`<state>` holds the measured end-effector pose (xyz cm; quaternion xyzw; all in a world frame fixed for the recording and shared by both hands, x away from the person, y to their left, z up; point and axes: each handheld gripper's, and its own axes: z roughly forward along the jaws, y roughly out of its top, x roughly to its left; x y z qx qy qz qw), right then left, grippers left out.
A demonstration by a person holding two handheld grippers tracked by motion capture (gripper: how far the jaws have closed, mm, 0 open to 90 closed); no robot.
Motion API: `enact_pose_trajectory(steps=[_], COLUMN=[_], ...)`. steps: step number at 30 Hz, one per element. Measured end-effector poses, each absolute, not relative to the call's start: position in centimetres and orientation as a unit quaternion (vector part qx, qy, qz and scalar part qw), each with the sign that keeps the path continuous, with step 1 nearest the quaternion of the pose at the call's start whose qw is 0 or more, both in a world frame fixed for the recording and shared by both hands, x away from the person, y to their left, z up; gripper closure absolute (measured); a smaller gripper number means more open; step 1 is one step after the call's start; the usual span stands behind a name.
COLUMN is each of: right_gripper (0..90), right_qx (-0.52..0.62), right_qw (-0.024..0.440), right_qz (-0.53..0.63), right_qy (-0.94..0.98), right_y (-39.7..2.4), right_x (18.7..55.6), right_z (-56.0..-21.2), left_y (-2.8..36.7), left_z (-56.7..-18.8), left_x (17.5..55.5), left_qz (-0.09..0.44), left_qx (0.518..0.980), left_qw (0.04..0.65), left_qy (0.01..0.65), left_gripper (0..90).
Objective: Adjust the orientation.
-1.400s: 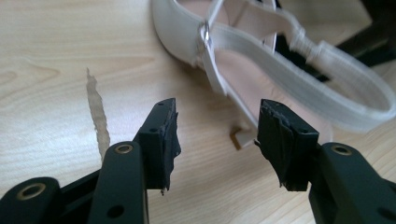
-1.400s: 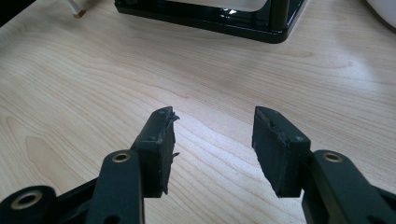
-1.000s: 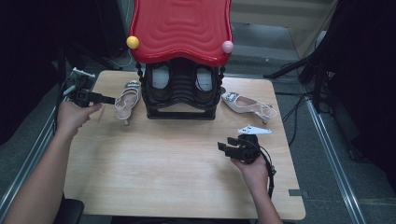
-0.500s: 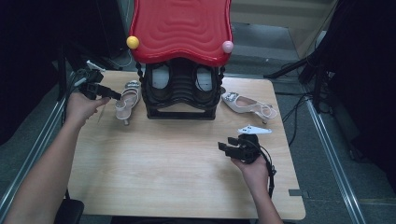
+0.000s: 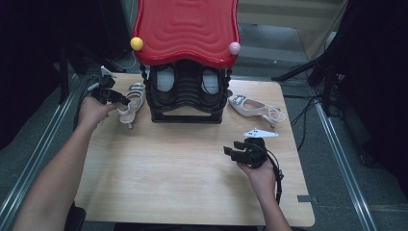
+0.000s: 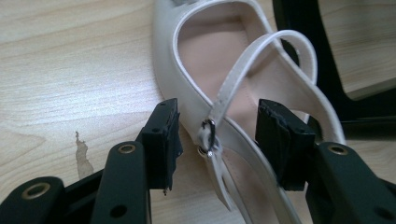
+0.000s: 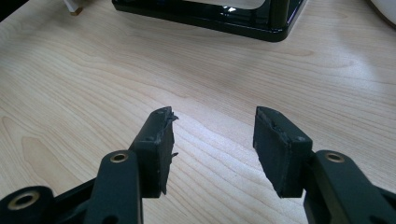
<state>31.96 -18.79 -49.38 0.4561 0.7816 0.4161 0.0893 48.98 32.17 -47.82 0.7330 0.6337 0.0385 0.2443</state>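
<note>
Cream leather sits between my left gripper (image 6: 217, 140) fingers: the strapped heel (image 5: 131, 102) lies on the table (image 5: 183, 163) left of the black rack (image 5: 187, 98), bracketed but not yet pinched. My right gripper (image 7: 212, 144) waits spread and empty; the grab, lift and racking remain.

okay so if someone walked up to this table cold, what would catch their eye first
Most likely the bright red wavy top of the black shoe rack at the table's far edge, with a yellow ball and a pink ball at its front corners. Next, the pale slingback heel left of the rack, with the left gripper open astride its buckled strap. A matching heel lies right of the rack.
</note>
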Motion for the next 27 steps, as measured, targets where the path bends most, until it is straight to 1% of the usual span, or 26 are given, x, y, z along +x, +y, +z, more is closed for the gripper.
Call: enact_pose_trajectory(steps=[6,9,13,15,18,19,22,27], right_gripper=[48.9,48.9,48.9,48.8,48.8,48.8,48.8,48.8], right_qx=[0.456,0.453,0.452,0.451,0.45,0.452,0.45,0.452], right_qw=[0.087,0.088,0.087,0.087,0.087,0.086,0.085,0.085], right_qz=[0.414,0.416,0.416,0.418,0.418,0.417,0.418,0.419], right_qy=[0.783,0.784,0.784,0.784,0.784,0.783,0.784,0.783], right_y=[-18.6,-18.5,-18.4,-18.4,-18.4,-18.4,-18.3,-18.4], right_x=[32.0,32.1,32.2,32.2,32.2,32.2,32.2,32.3], right_z=[-49.4,-49.4,-49.4,-49.4,-49.4,-49.4,-49.4,-49.4], left_y=[32.0,31.8,31.3,31.3,31.4,31.4,31.5,31.8], left_z=[-48.2,-48.0,-47.8,-48.0,-48.1,-48.1,-48.0,-47.7], left_x=[49.3,49.8,50.2,50.2,50.2,50.2,50.2,50.2], left_qz=[0.038,0.035,0.046,0.056,0.068,0.07,0.064,0.054], left_qx=[0.73,0.736,0.742,0.742,0.746,0.747,0.744,0.725], left_qw=[0.243,0.222,0.197,0.193,0.181,0.179,0.182,0.201], left_qy=[0.638,0.639,0.639,0.639,0.637,0.636,0.64,0.657], left_gripper=[58.5,61.6,66.4,70.1,78.8,80.5,82.3,82.9])
